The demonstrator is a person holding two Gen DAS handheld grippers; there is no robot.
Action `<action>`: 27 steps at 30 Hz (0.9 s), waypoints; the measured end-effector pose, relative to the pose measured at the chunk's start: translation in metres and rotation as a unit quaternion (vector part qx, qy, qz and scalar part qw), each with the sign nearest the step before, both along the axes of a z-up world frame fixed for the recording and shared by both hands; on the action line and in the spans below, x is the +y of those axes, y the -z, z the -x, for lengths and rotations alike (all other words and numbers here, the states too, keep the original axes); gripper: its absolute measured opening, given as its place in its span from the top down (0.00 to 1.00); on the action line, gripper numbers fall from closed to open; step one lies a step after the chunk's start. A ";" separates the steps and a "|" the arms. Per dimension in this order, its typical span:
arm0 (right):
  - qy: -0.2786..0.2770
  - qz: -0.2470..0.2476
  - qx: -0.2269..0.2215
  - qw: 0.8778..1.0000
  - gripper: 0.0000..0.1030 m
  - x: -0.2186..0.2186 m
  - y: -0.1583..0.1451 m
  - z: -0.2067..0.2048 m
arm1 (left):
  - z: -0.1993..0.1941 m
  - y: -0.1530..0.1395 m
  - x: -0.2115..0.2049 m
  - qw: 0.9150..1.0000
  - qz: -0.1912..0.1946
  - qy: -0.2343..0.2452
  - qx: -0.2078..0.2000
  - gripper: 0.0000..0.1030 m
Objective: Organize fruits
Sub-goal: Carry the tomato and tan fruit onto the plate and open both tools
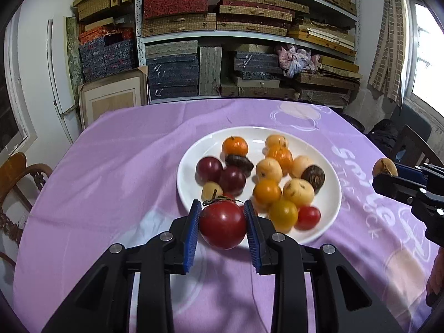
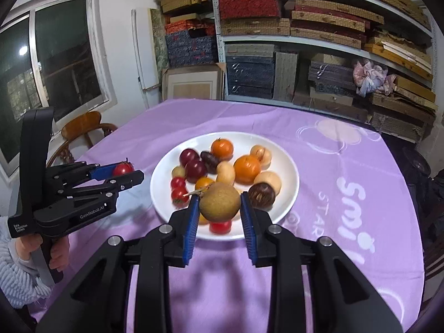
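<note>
A white plate point(image 1: 191, 149) on the purple tablecloth holds several small fruits: oranges, dark red plums, yellow and red tomatoes, pale loquats. My left gripper point(image 1: 222, 213) is shut on a red tomato point(image 1: 222, 226) with a green stem, held above the plate's near edge; it also shows in the right wrist view point(image 2: 122, 169). My right gripper point(image 2: 217, 205) is shut on a brown pear point(image 2: 220, 201) with a stem, held over the plate point(image 2: 288, 166); the pear shows at the right in the left wrist view point(image 1: 384, 167).
The purple tablecloth point(image 1: 111, 166) covers a round table. Shelves point(image 1: 249, 33) stacked with boxes stand behind it. A wooden chair point(image 2: 83, 127) stands at the table's left, another chair point(image 1: 413, 144) at the right.
</note>
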State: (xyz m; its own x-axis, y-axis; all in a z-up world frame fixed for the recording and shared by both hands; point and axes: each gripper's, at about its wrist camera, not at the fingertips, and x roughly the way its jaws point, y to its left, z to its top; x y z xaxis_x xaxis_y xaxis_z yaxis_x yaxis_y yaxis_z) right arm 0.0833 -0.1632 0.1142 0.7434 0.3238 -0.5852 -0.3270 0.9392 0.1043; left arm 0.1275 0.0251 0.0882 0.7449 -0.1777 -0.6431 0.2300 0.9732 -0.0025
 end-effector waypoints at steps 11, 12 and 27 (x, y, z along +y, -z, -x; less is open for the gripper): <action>0.023 0.026 0.047 0.998 0.72 0.022 0.041 -0.102 | -0.087 0.031 -0.033 0.999 -0.011 -0.009 0.044 0.69; 0.023 0.026 0.049 0.998 0.72 0.022 0.045 -0.106 | -0.089 0.034 -0.033 0.999 -0.012 -0.008 0.046 0.69; 0.027 0.039 0.060 0.997 0.56 0.027 0.067 -0.124 | -0.098 0.051 -0.036 0.999 -0.023 -0.018 0.045 0.56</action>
State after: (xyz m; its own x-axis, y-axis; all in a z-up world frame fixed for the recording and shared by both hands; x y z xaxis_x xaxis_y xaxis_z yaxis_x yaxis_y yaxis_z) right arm 0.2073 -0.1365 0.0469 0.6816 0.2351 -0.6930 -0.2653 0.9620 0.0654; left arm 0.2251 -0.0104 0.0373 0.6894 -0.1207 -0.7143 0.1965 0.9802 0.0241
